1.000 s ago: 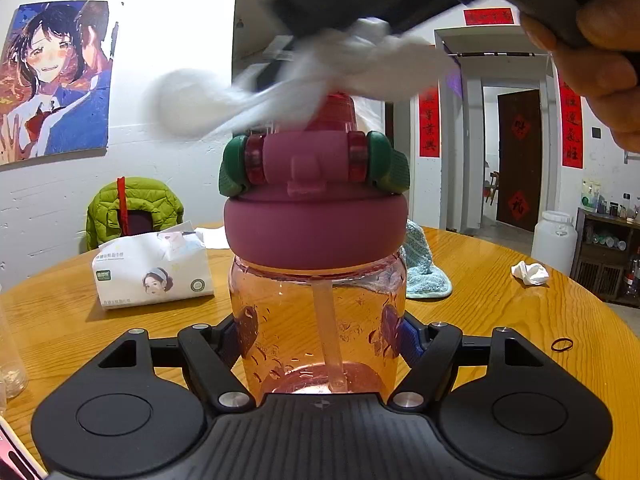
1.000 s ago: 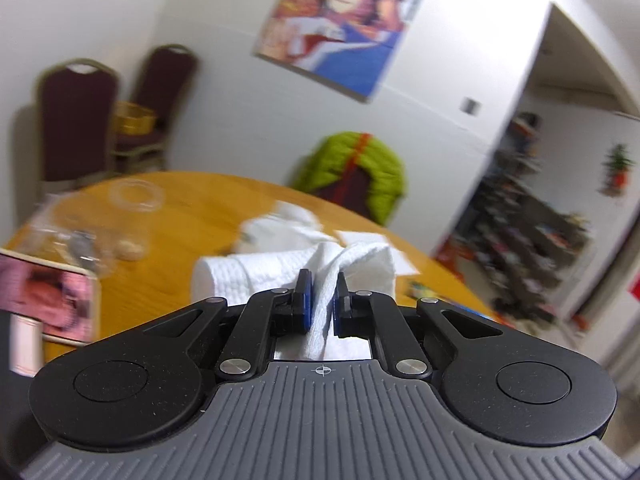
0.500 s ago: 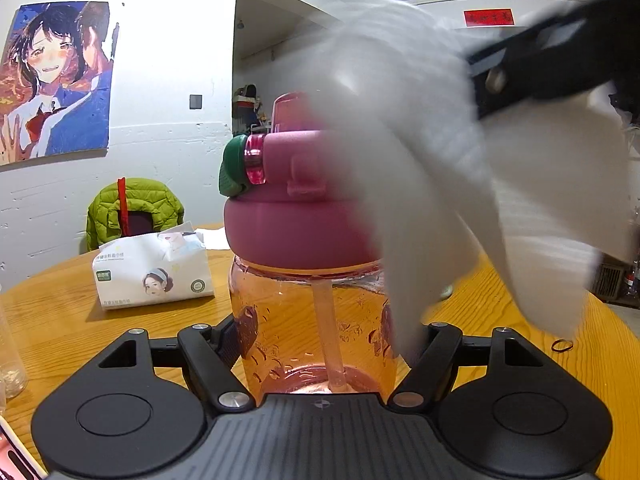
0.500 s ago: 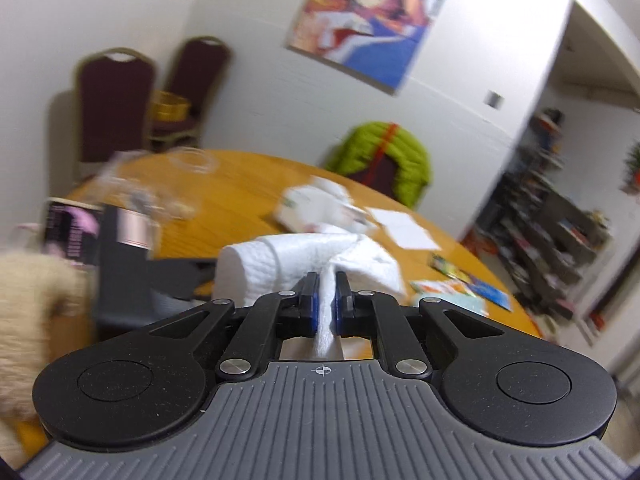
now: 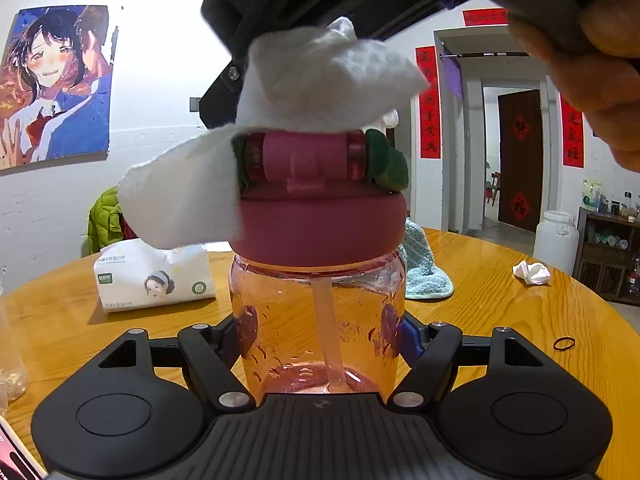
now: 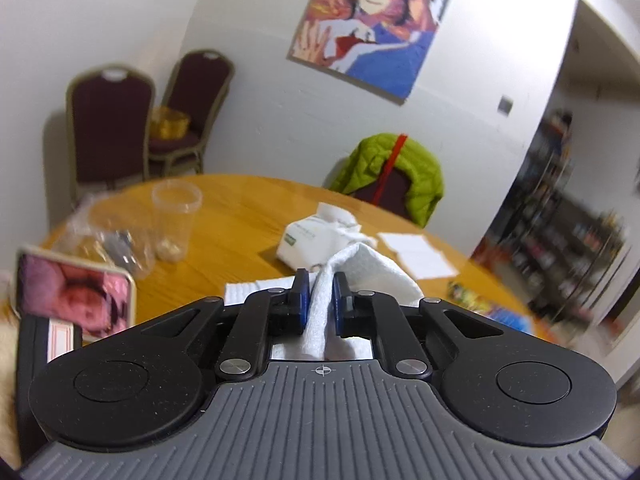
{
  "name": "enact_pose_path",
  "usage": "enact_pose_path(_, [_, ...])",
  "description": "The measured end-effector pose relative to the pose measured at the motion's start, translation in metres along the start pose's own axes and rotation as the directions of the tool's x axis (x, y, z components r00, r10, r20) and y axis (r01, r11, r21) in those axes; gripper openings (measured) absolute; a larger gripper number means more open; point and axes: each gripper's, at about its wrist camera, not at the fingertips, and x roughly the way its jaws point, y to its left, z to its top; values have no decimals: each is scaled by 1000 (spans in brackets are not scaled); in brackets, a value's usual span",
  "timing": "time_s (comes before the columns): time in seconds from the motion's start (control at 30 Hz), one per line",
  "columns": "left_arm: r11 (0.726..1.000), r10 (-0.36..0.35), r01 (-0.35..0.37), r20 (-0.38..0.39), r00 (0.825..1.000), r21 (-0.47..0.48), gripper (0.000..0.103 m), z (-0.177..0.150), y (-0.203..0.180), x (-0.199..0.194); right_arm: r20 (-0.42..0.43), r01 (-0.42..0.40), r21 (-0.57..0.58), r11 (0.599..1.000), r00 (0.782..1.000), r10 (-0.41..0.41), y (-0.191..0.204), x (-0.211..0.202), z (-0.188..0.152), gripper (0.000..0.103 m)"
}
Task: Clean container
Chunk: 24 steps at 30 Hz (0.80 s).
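Observation:
A clear pink bottle (image 5: 318, 320) with a dark pink lid (image 5: 316, 228), green strap ends and an inner straw stands upright on the wooden table, with my left gripper (image 5: 318, 334) shut on its body. A white paper towel (image 5: 304, 96) lies draped over the lid's top and hangs down its left side. My right gripper (image 6: 320, 304) is shut on that paper towel (image 6: 356, 272). In the left wrist view it appears as a black body (image 5: 320, 4) just above the bottle, held by a person's hand (image 5: 600, 76).
On the round wooden table (image 5: 500, 312) lie a tissue pack (image 5: 154, 276), a teal cloth (image 5: 424, 272), a crumpled tissue (image 5: 532, 272) and a rubber band (image 5: 564, 344). A clear cup (image 6: 176, 220), a phone (image 6: 76, 296) and paper sheets (image 6: 420, 252) sit on the left side.
The right gripper swung the paper towel from above the lid down along the bottle's right side, then back onto the lid's top. The bottle and left gripper stayed still.

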Motion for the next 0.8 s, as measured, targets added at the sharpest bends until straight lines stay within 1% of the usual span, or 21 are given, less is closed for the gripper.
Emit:
enact_pose_path(0.03, [1000,1,-1,1,1000,4,72,0,0,0,2,-12,31,999,1000,12,-5,-1,0,11])
enact_pose_path(0.07, [1000,1,-1,1,1000,8,72,0,-1,0,1,6,38,999,1000,-7,-8,-2,-1,11])
enact_pose_path(0.17, [1000,0,0,-2,1000,-11,72,0,2,-1,-2,118,19,993,993,-118,-12,-8,-5,11])
enact_pose_path(0.2, [1000,0,0,-2,1000,-10,72,0,2,-1,-10,128,26,991,992,-128,-15,-9,-8,11])
enact_pose_path(0.27, [1000,1,-1,-2,1000,-10,72,0,2,-1,-29,115,65,991,993,-113,-23,-13,-17,11])
enact_pose_path(0.33, [1000,2,-2,-2,1000,-9,72,-1,-2,-1,-64,117,81,990,992,-112,-29,-15,-29,11])
enact_pose_path(0.4, [1000,3,-3,-2,1000,-8,72,-1,-4,-2,-110,88,115,989,991,-75,-36,-15,-46,11])
enact_pose_path(0.43, [1000,2,-2,-2,1000,-8,72,-1,-4,-2,-128,79,140,987,990,-61,-39,-15,-56,11])
enact_pose_path(0.5, [1000,2,-2,-2,1000,-7,72,-2,-4,-3,-131,77,226,971,990,-48,-49,-18,-77,11])
enact_pose_path(0.53, [1000,2,-2,-2,1000,-7,72,-2,-4,-3,-129,77,273,959,991,-43,-53,-21,-88,13])
enact_pose_path(0.57, [1000,1,-1,-3,1000,-7,72,-2,-3,-3,-122,67,335,940,992,-27,-58,-22,-101,13])
enact_pose_path(0.67, [1000,3,-3,-3,1000,-10,72,-1,-3,-3,-96,22,516,856,995,33,-68,-21,-144,13])
enact_pose_path(0.8, [1000,10,-11,-16,1000,-30,75,0,-3,-4,-85,-8,663,749,993,85,-69,-10,-194,13])
